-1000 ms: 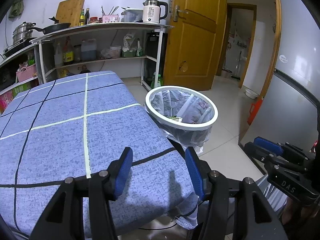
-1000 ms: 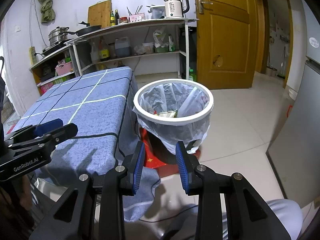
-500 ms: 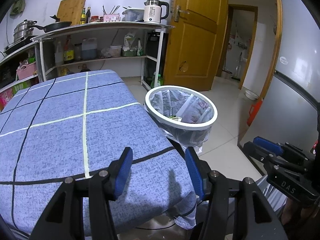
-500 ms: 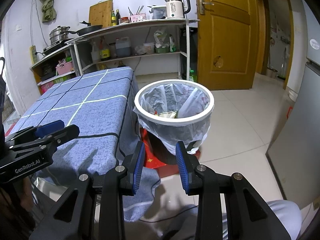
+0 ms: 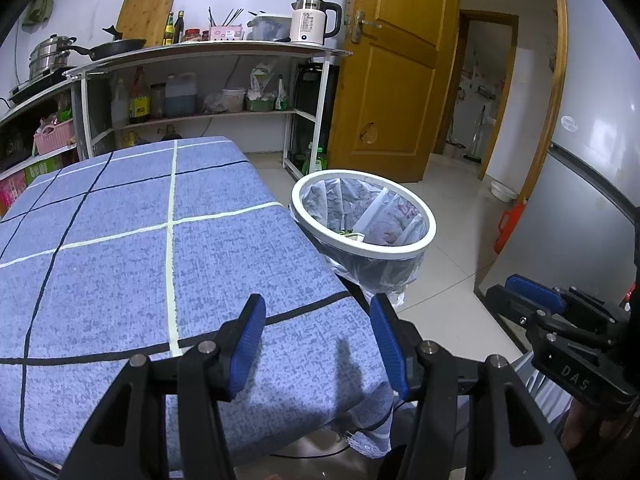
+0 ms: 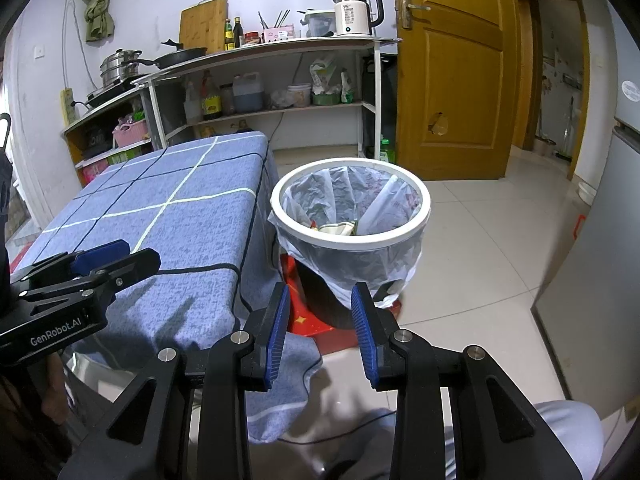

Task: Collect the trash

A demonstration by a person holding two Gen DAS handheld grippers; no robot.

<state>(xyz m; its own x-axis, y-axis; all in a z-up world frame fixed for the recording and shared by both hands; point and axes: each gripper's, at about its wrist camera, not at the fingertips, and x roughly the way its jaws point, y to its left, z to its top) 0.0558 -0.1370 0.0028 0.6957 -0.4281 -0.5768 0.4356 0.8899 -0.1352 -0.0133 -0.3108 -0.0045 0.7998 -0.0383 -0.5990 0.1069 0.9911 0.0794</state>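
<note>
A white-rimmed trash bin (image 5: pixel 384 251) lined with a clear bag stands on the floor beside the table; it also shows in the right wrist view (image 6: pixel 416 232). Scraps of trash (image 6: pixel 334 228) lie at its bottom. My left gripper (image 5: pixel 318 312) is open and empty over the near right corner of the blue checked tablecloth (image 5: pixel 120 248). My right gripper (image 6: pixel 320 300) is open and empty, held in front of and below the bin. No loose trash shows on the tablecloth (image 6: pixel 168 216). Each gripper shows in the other's view, the right one (image 5: pixel 536 300) and the left one (image 6: pixel 104 264).
A metal shelf unit (image 5: pixel 208 52) with a kettle (image 5: pixel 312 20), pans and bottles stands behind the table. A wooden door (image 5: pixel 396 80) is at the back, a fridge (image 6: pixel 600 240) at right. A red stool (image 6: pixel 320 320) sits under the bin. Tiled floor lies around.
The left wrist view has shifted slightly, with the shelf and table a little lower in frame. Both grippers stay open and empty.
</note>
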